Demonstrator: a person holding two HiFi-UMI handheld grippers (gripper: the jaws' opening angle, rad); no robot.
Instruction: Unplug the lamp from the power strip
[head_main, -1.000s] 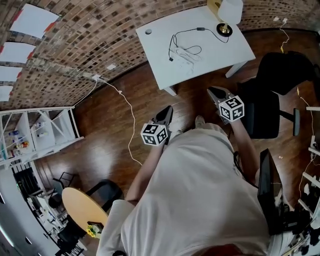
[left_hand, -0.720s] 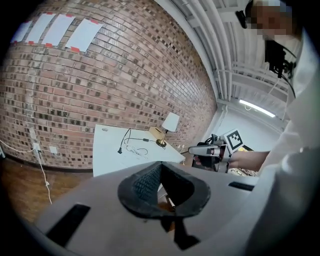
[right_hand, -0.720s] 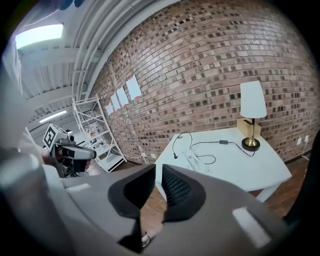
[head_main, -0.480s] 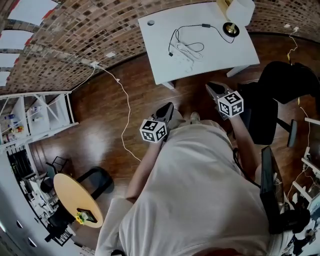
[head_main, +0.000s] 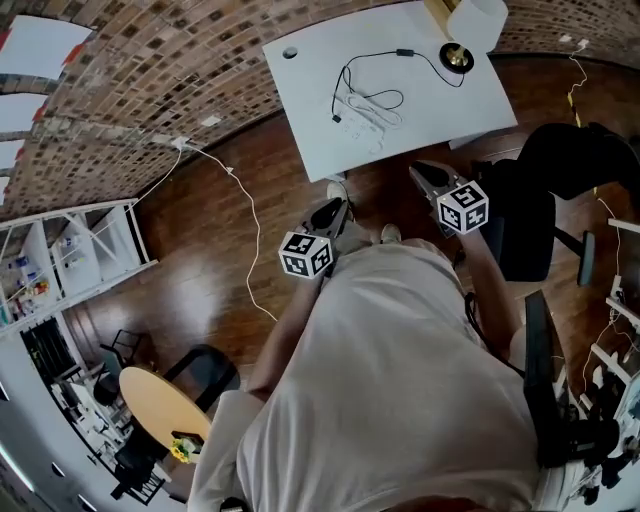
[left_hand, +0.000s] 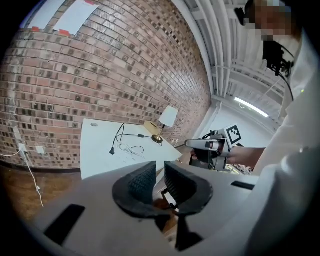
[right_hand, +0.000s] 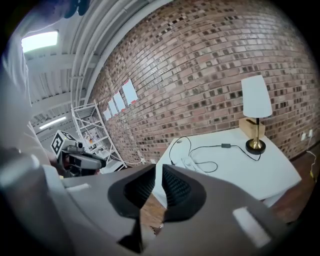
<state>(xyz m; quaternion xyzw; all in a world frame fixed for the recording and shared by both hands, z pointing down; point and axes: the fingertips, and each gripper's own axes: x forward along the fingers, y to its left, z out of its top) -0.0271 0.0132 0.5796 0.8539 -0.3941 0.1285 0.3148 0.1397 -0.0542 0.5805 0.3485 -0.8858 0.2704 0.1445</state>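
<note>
Black ridged jaws on the left gripper (left_hand: 160, 182) were opening, with only a thin gap and nothing between them. The right gripper (right_hand: 159, 187) had its jaws a little apart too, and it was empty. Both were held over the wood floor (head_main: 230, 270), well apart from the white table (head_main: 450, 110). On that table stood the lamp (head_main: 462, 30), and its black cord (head_main: 403, 52) ran toward the white power strip (head_main: 366, 112). The plug end was too small to read, but I think nothing was done yet: reaching, holding and pulling were all left. I counted two grippers, one table, one lamp, one black cord and one power strip.
</note>
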